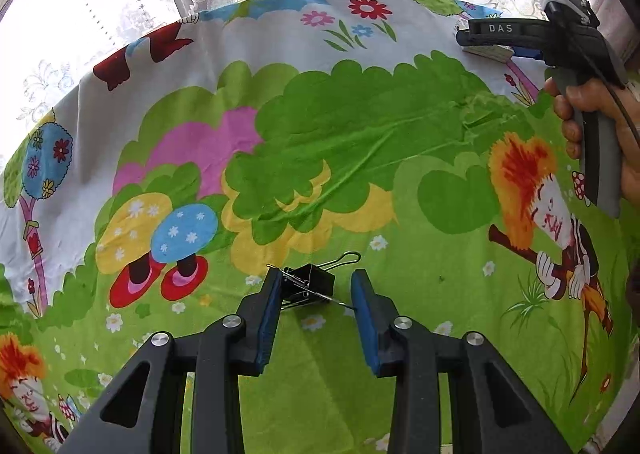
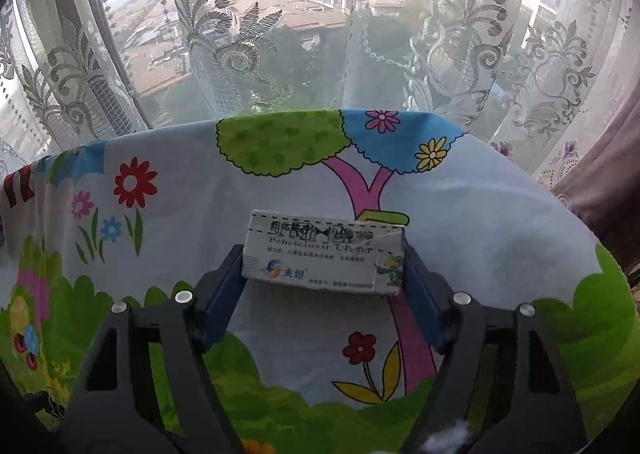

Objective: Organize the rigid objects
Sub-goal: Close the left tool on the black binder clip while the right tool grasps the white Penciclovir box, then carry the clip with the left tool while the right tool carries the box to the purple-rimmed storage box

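Note:
A black binder clip (image 1: pixel 312 281) with wire handles lies on the cartoon-print cloth (image 1: pixel 360 141). My left gripper (image 1: pixel 316 288) is open around it; the left finger touches the clip, the right finger stands apart. A white medicine box (image 2: pixel 324 252) printed "Penciclovir Cream" sits between the fingers of my right gripper (image 2: pixel 324 266), both blue pads against its ends, resting on or just above the cloth (image 2: pixel 500 221) near the far edge. The right gripper (image 1: pixel 486 43) also shows at the far right in the left wrist view, with the box (image 1: pixel 490 52) under it.
The cloth-covered table ends at a lace curtain (image 2: pixel 240 45) and window just beyond the box. A dark curtain (image 2: pixel 604 189) hangs at the right. A hand (image 1: pixel 600 133) holds the right gripper's handle.

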Available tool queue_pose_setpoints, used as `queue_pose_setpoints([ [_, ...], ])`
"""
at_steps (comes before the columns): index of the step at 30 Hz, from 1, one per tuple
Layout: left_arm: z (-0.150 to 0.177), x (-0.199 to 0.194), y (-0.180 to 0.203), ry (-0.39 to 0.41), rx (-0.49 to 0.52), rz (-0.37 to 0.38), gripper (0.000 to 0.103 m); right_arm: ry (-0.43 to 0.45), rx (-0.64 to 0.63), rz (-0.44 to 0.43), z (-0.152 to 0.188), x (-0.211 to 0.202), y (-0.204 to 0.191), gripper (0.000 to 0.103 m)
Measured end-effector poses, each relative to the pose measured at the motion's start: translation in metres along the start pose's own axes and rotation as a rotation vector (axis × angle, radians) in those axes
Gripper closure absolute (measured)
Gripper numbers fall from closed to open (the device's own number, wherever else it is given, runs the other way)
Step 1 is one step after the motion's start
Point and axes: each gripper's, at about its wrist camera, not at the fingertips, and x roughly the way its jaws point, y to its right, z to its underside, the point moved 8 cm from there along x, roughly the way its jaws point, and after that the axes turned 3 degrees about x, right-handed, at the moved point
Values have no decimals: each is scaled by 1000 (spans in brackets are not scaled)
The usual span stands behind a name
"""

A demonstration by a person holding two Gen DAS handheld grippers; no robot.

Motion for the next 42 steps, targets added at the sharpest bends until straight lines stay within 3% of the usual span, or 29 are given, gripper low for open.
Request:
queue_pose_setpoints([
  [4,10,-9,-13,10,-26,10,67,27,-1,-4,11,-14,1,25],
  [10,39,-36,-31,22,-61,27,67,64,-33,-60,53,-70,-6,25],
  [24,133,-175,-25,149,-159,56,67,119,-112,-262,172,-256,-42,25],
  [30,211,-236,-36,216,-230,31,67,108,-144,-349,228,-326,-73,25],
  [34,273,-269,-55,238,-305,-24,67,87,-192,-404,265,-361,-97,25],
  [42,401,-323,-96,268,-509,-89,67,94,-291,-501,321,-423,-142,25],
])
